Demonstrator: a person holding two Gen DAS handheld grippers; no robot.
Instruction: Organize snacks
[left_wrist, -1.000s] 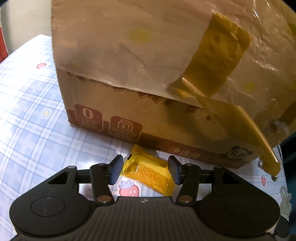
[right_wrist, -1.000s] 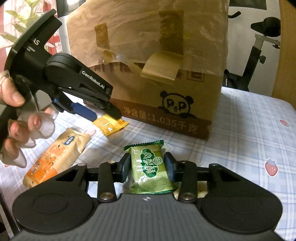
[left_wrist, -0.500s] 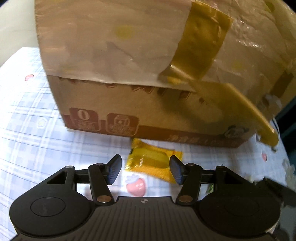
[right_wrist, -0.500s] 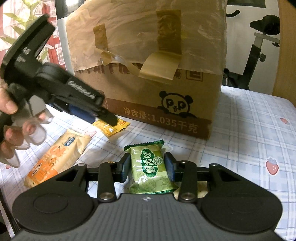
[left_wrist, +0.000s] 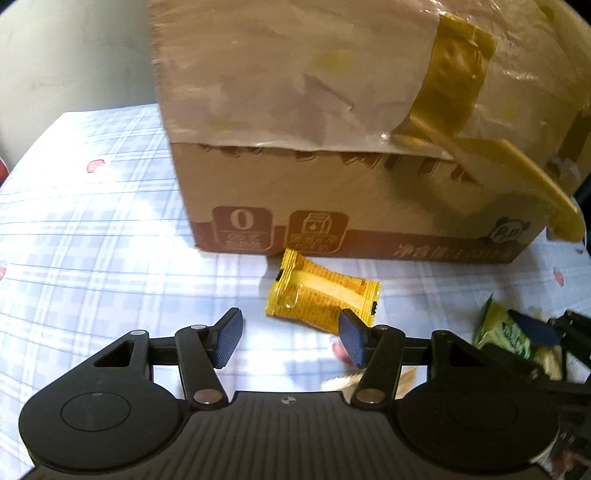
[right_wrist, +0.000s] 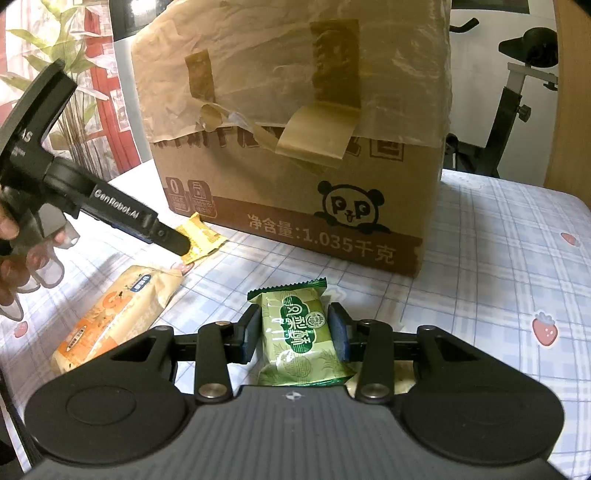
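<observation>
Cardboard made up the biggest thing in view: a brown carton (right_wrist: 295, 155) with a panda printed on its front, loose plastic film and peeling tan tape (right_wrist: 317, 140) hanging over its upper half, standing at the far side of the table. Under it spread the tablecloth (right_wrist: 498, 258), pale blue plaid dotted with strawberries. An exercise bike (right_wrist: 517, 92) stood far right behind the table.

On the near left of the cloth lay an orange-and-cream snack bag (right_wrist: 110, 317), flat and untouched. The right gripper (right_wrist: 295, 332) was clenched on a green snack packet (right_wrist: 301, 332), both pads pressing its sides, the packet standing upright between them just in front of the carton. The left gripper (left_wrist: 288, 339), held by a hand (right_wrist: 22, 258) at the left edge, was released, with nothing between its pads; its jaws were spreading wider. It pointed down at the small yellow snack packet (left_wrist: 321, 299), which lay flat on the cloth just beside the carton's lower front edge. In the left wrist view that packet sat just beyond the fingertips, its near corner hidden behind the right-hand pad.
</observation>
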